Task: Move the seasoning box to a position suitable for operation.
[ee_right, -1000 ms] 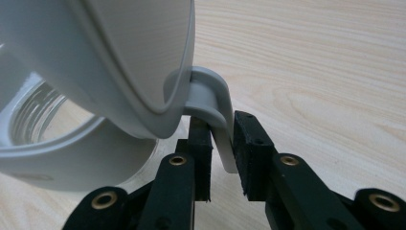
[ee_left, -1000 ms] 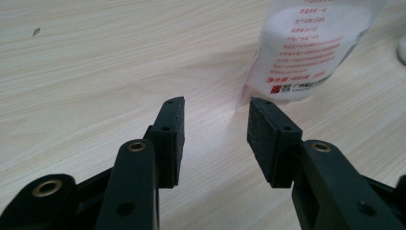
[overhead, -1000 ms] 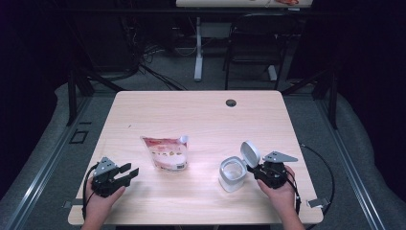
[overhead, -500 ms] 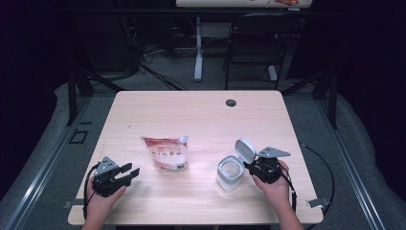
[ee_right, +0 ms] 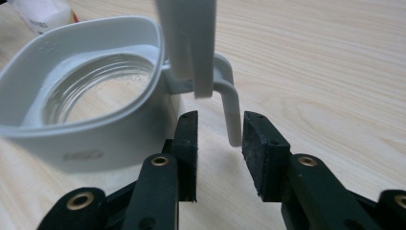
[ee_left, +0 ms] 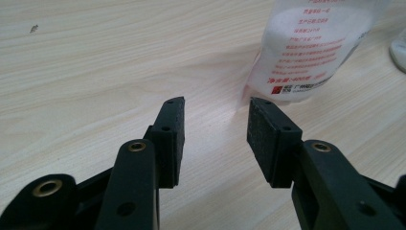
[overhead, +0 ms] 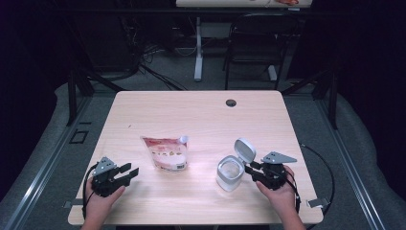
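Wooden table (overhead: 191,110) seen from above. At its near left edge, the left gripper (overhead: 128,173) rests with jaws apart and nothing between them, aimed at a white pouch (overhead: 166,152) lying mid-table. Right of it stands a white jar (overhead: 228,173), lid (overhead: 244,150) flipped up. The right gripper (ee_right: 219,132), its jaws just opened, straddles the jar's handle (ee_right: 231,108) without pressing it.

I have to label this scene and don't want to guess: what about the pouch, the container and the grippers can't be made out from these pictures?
- Pouch: left gripper view, top cut off by the upper edge; its print is too small to read in the high view.
- Container: right gripper view, the raised lid runs past the top edge; whether anything lies inside is unclear.
- Right gripper: whether a pad touches the handle between the jaws cannot be told.
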Demonstrator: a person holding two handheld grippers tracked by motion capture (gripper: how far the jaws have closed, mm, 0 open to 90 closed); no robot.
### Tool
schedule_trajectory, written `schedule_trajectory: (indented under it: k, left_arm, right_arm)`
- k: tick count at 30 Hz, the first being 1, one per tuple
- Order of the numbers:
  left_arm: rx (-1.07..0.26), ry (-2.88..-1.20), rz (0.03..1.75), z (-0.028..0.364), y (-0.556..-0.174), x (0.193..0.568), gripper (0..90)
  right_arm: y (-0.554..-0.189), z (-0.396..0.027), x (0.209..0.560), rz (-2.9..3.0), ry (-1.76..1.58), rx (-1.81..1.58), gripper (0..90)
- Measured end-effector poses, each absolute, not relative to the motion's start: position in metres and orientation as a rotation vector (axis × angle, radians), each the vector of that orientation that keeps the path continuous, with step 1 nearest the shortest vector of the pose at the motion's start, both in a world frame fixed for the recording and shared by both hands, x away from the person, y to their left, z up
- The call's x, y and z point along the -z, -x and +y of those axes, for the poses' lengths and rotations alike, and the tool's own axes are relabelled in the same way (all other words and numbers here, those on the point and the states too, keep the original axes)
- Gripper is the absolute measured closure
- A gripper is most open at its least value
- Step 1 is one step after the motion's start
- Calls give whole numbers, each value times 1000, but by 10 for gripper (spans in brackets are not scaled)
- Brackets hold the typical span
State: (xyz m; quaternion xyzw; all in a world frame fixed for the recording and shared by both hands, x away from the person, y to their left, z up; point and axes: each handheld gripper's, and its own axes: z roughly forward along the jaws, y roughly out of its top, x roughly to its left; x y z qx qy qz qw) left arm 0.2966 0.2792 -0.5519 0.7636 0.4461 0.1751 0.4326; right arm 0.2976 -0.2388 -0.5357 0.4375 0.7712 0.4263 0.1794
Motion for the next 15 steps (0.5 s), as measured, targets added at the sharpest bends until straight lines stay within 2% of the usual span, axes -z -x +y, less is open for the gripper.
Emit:
schedule_trajectory:
  k: [8,15]
  left_arm:
    - [-437,-1901,1113,284,-296,551,583]
    - [-444,-1900,1111,283,-295,550,582]
  right_arm:
    - [-287,-254,530,2103,-1323,-1245,634]
    - [-282,-250,528,2095,-1288,-1247,606]
